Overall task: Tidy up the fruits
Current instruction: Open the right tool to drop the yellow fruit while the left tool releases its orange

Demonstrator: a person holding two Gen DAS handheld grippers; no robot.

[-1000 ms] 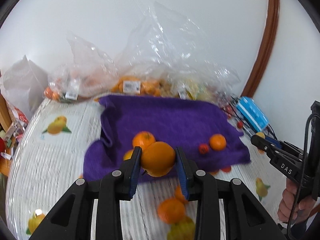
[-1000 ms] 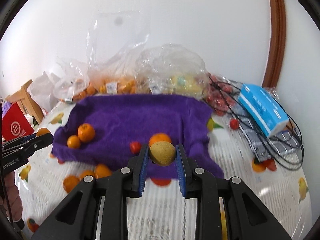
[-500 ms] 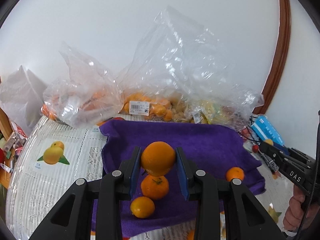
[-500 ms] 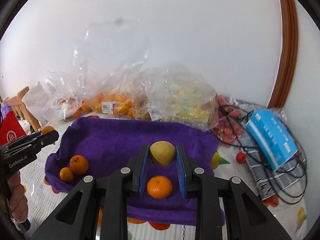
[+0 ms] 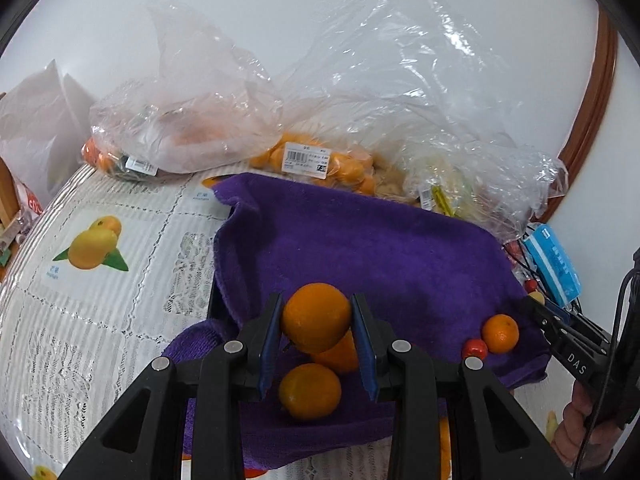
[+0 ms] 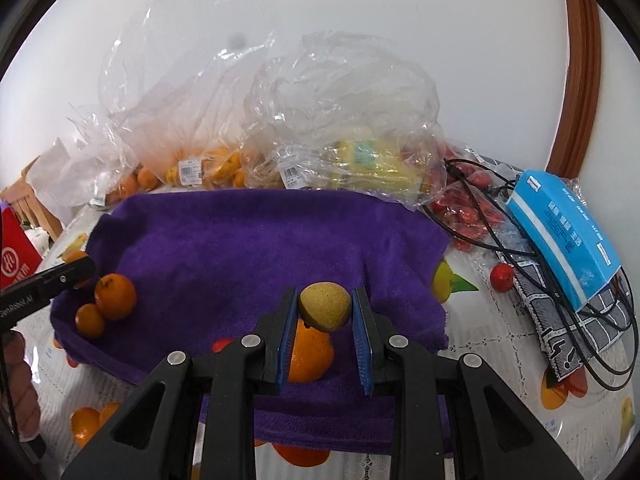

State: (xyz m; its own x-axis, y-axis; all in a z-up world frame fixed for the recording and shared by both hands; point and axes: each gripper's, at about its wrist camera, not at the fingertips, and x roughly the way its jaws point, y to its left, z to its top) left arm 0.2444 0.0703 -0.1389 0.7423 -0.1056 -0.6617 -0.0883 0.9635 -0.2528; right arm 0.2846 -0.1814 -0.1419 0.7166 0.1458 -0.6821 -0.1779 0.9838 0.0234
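White wall, bags behind; purple towel below both grippers. Left gripper clamps an orange above two oranges; right gripper clamps a yellow-green fruit above another orange.

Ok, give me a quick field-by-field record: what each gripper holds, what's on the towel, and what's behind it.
left gripper: shut on an orange
right gripper: shut on a yellowish-brown fruit
purple towel: spread on the table, several loose oranges and a small red fruit on it
under left gripper: two oranges on the towel
under right gripper: one orange
behind towel: clear plastic bags of fruit
right of towel: blue box, black cables
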